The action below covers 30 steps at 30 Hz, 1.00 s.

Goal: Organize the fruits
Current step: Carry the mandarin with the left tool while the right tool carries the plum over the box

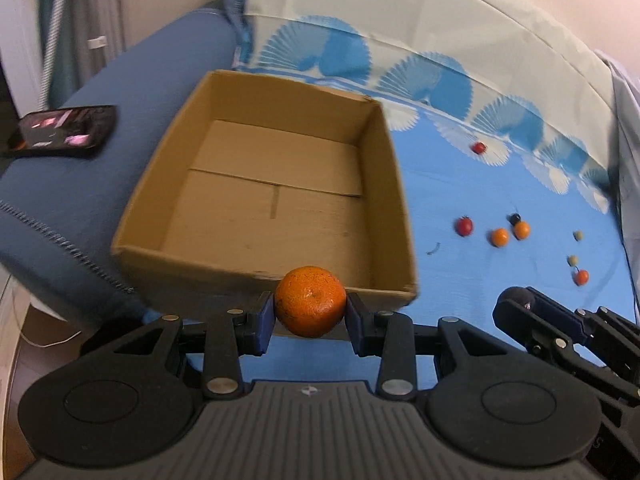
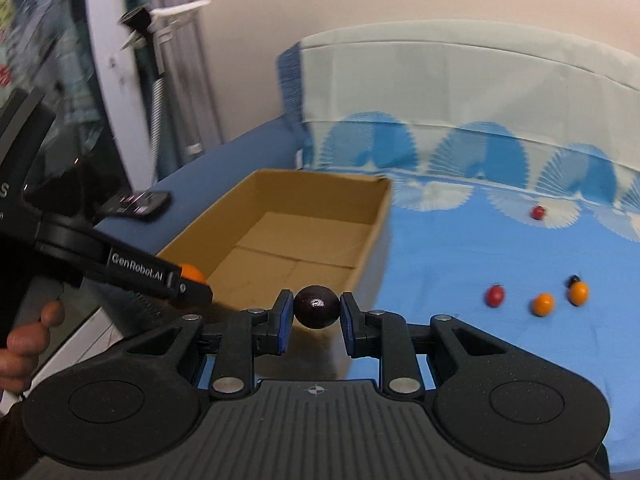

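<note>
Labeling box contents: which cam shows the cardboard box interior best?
Left wrist view. It looks down into the cardboard box, so the whole floor shows, with no fruit on it. The right wrist view sees the box at a flatter angle; the left gripper and the dark fruit cover its near corner.

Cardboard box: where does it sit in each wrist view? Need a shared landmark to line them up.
Left wrist: cardboard box fills centre-left, open and empty, just beyond the orange clamped in the left gripper.
Right wrist: the box sits centre-left, its interior partly visible, behind the dark fruit in the right gripper.
Shared landmark: the phone on the blue cushion left of the box.
</note>
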### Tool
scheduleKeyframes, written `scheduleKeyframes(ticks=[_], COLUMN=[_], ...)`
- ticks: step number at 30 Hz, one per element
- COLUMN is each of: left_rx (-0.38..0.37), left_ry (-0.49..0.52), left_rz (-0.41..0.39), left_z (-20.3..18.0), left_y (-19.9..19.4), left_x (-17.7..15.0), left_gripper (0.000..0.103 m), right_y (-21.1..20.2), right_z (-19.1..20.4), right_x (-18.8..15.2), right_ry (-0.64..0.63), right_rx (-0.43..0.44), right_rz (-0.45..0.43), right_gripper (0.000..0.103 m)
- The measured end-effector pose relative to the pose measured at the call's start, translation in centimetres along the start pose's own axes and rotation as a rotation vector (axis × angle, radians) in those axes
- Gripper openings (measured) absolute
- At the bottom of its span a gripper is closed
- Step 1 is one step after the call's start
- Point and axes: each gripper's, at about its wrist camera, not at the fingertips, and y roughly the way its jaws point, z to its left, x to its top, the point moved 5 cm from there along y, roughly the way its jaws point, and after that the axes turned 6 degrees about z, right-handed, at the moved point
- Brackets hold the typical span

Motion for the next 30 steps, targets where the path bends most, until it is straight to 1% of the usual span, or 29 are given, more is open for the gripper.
scheduleKeyframes(ticks=[5,8,16,30], left_rx=[0.010,0.002,-0.005,-0.005], left_ry=[-0.038,-0.054,-0.057,-0.076], left_rz=[-0.009,-0.007,-0.015,-0.008], left_z=[2.0,2.6,2.7,3.2], left_y=[-0.6,-0.5,-0.6,-0.1], left_x=[-0.6,-0.7,-0.9,-0.8], left_gripper=[0.042,0.042,0.042,0.042], right_y=[0.3,0.4,0.5,1.1], right_z=[2.2,2.3,2.5,2.6], right_x=[0.3,0.5,0.3,0.2], right_ry=[-0.043,-0.054,-0.066,-0.058], right_rx=[0.003,-0.003,-0.012,-0.015], right_rz=[0.005,0.009,0.013,0.027], right_gripper=[0.026,0.026,0.026,0.026])
